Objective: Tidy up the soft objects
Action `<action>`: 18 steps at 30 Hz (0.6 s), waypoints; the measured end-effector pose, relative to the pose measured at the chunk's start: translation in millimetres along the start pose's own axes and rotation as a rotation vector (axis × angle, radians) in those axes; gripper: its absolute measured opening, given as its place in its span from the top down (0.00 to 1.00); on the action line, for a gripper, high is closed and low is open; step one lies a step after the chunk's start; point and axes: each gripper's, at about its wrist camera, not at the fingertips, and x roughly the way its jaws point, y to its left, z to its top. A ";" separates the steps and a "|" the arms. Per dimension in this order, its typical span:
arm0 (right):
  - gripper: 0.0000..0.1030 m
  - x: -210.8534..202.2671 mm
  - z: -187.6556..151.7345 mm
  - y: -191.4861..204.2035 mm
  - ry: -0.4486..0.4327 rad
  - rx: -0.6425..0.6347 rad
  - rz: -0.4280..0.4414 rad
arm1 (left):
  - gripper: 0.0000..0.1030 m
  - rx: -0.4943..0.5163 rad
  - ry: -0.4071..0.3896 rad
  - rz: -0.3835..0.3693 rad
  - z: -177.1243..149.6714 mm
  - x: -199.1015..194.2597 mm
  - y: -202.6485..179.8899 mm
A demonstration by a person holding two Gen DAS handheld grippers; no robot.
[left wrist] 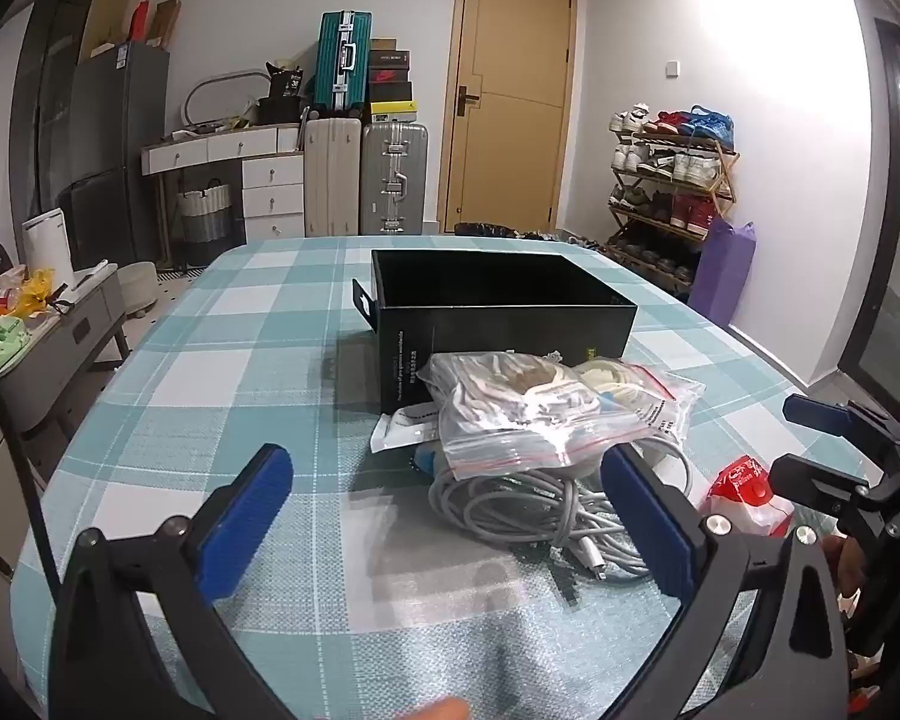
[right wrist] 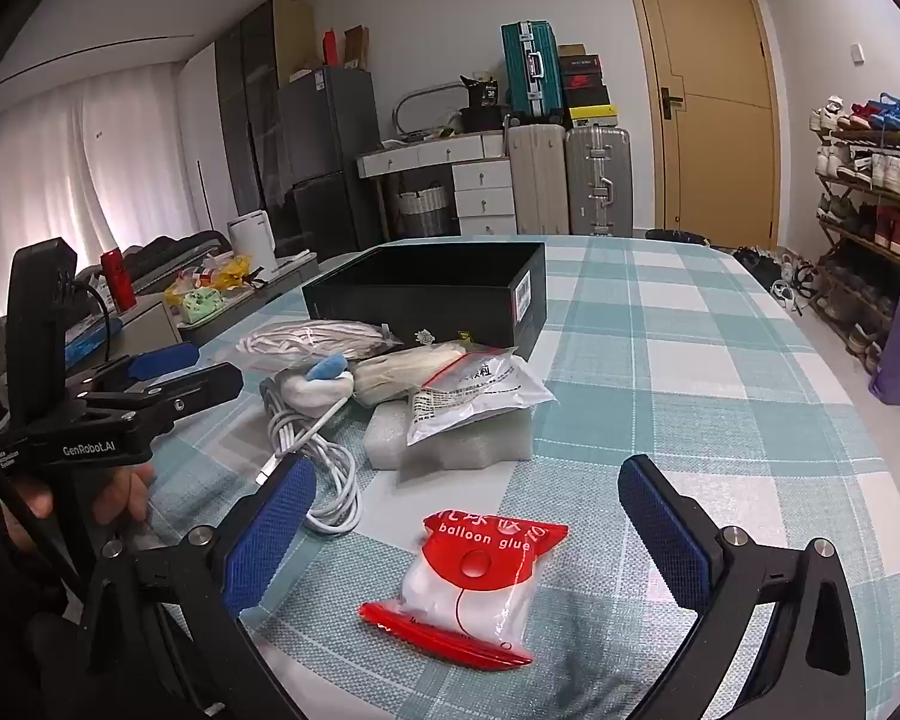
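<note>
Nearest the right wrist camera, the right gripper (right wrist: 468, 522) is spread wide with nothing held; a glue packet (right wrist: 468, 582) of clear plastic with a red printed top lies flat on the table (right wrist: 720, 360) between its blue ribbed pads, untouched. In the left wrist view only a red-and-white corner of that packet (left wrist: 744, 492) is seen, the rest being cut off by the left gripper's own finger. The left gripper (left wrist: 444, 522) is likewise fully released and empty, hovering over the checked woven cloth; part of the hand (right wrist: 114, 498) holding it is glimpsed, dim and half hidden.

Just beyond, a coiled white cable (left wrist: 528, 504) is partly buried under a zip bag (left wrist: 522, 414) of clear crinkled plastic; its pale contents are hard to make out. Beside it, a white foam block (right wrist: 450, 438) is topped by a printed pouch (right wrist: 480, 396), whose lettering is too small to read. A coil of white cord (right wrist: 312, 339) is lying behind.

Farthest, an open black box (left wrist: 498, 306) of rectangular card is set against the pile; its interior is dark.
</note>
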 end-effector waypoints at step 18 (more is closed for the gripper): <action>0.00 -0.7 -2.1 -1.2 -0.005 0.001 -0.006 | 0.00 -0.012 0.003 0.002 0.5 0.4 5.2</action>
